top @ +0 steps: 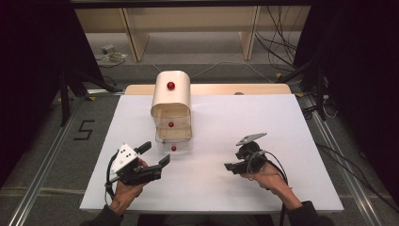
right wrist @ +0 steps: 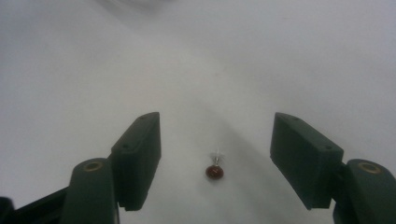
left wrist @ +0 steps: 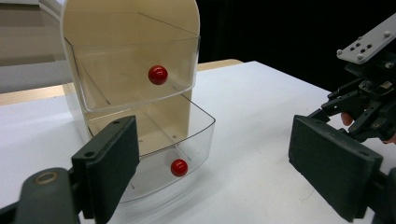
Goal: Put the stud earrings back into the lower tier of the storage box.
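Your right gripper (right wrist: 215, 158) is hovering with jaws apart over a small red-beaded pin (right wrist: 215, 171) lying on the white table (top: 282, 122), untouched. Your left gripper (top: 151, 157), also open, is waiting just before the open bottom drawer (left wrist: 187, 154). Next, lower and pinch precisely.

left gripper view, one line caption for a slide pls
Open left gripper faces a cream drawer unit with two clear drawers pulled out, the lower drawer farther, each with a red knob; right gripper beside.
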